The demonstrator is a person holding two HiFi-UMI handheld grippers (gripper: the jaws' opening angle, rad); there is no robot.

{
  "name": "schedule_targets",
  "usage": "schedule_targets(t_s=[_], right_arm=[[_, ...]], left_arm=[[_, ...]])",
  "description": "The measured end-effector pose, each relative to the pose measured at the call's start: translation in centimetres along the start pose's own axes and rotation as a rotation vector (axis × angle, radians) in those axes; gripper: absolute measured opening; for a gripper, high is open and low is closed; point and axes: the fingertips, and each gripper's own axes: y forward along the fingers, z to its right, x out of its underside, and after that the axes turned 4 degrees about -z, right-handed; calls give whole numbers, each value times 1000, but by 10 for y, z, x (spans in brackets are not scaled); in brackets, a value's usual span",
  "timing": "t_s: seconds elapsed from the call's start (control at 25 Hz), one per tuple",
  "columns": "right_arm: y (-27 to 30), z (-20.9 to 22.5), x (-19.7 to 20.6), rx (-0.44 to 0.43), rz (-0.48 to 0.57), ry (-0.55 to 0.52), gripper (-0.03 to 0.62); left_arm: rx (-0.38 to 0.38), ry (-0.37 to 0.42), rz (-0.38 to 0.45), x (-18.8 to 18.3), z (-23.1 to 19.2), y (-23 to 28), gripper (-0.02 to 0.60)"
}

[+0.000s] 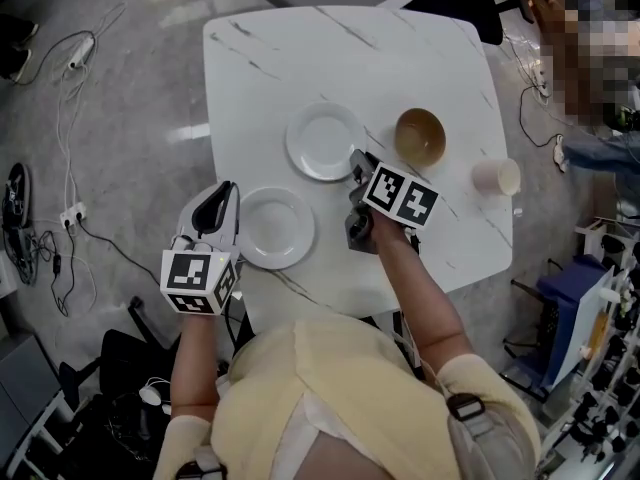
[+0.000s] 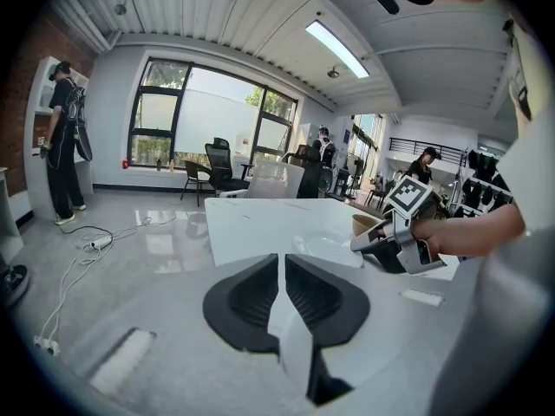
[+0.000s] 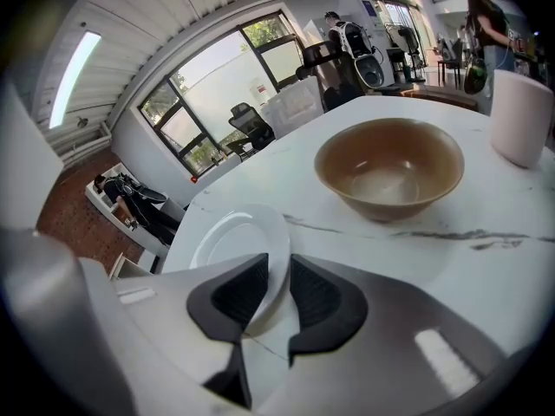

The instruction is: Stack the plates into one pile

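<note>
Two white plates lie apart on the white table point(image 1: 300, 58) — not yet one pile. The far plate point(image 1: 322, 140) sits near the table's middle. The near plate point(image 1: 275, 228) lies close to the near edge, toward the left corner.

The right gripper point(image 1: 356, 160) meets the far plate at its right rim. In the right gripper view, that gripper point(image 3: 279, 267) has its jaws clamped on the rim of the far plate point(image 3: 230, 241), one pad on each side.

The left gripper point(image 1: 226, 196) hangs over the table's left edge, just beside the near plate. In the left gripper view, this gripper point(image 2: 282, 267) has its jaws drawn together to a thin slit, grasping nothing.

A brown bowl point(image 1: 420, 136) stands just right of the far plate, and a pale cup point(image 1: 497, 176) is near the right edge — well apart from both plates.
</note>
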Motion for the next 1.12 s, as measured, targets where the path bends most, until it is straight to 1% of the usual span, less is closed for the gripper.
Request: schedule_targets(t_s=[0.24, 0.36, 0.56, 0.88, 1.12], right_arm=[[0, 0, 1, 26, 13, -33, 81], [-2, 0, -1, 26, 28, -31, 80], [-6, -1, -6, -32, 57, 36, 61], [-26, -16, -17, -112, 144, 56, 34], [-35, -32, -21, -218, 171, 99, 23]], left_arm=[[-11, -6, 0, 4, -2, -5, 25], [-15, -7, 3, 4, -1, -8, 25], [-34, -4, 10, 3, -3, -14, 25], [-76, -6, 38, 0, -2, -30, 25], [-105, -13, 62, -1, -2, -42, 25]])
